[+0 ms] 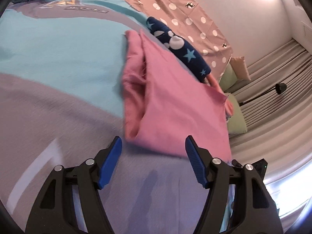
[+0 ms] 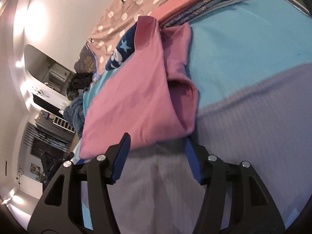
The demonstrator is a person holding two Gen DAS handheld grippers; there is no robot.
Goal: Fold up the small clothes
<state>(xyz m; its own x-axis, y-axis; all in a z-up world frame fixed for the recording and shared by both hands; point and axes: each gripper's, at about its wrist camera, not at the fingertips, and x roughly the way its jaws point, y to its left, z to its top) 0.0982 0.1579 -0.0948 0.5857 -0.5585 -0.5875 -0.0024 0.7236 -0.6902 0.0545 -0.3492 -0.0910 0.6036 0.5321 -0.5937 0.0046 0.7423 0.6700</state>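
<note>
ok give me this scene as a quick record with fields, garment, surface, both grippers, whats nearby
garment: pink knit garment, partly folded, lying flat
surface: blue and lilac blanket on a bed
left hand-held gripper: open, jaws either side of the garment's near edge, not clamped
right hand-held gripper: open at the same near edge, nothing gripped
behind garment: navy star-print cloth, partly under the pink one
further back: dusty pink polka-dot sheet
folded stack: coral and patterned pieces, far end of blanket

Two wrist fisheyes, angled down, close over the bed (image 1: 58, 107); both share the pink garment (image 1: 175, 107).
</note>
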